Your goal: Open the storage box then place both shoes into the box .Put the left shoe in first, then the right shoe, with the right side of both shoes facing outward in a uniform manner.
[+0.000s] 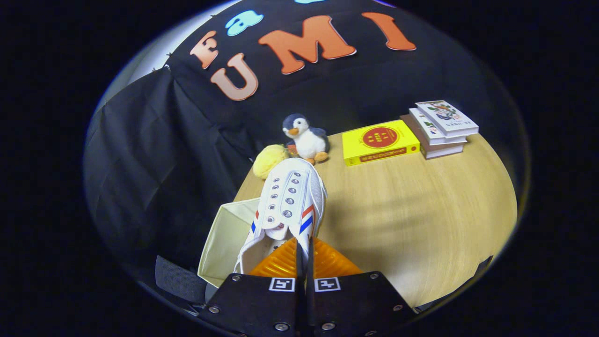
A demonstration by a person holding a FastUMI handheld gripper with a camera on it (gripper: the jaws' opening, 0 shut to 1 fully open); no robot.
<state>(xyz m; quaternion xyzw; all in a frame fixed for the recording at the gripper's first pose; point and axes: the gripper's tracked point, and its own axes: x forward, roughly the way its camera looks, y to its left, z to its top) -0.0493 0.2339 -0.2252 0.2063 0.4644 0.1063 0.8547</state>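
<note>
Both my fingers (303,262) pinch the white shoe's (290,201) side wall; storage box (224,238) at ten o'clock, penguin (306,138) at twelve, books (442,126) at two.

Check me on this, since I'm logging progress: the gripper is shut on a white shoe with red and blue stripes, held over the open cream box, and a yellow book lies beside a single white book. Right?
Not quite: the gripper view shows the yellow book beside a stack of three white books, not one. The rest holds: the gripper is shut on the striped white shoe over the open cream box.
</note>
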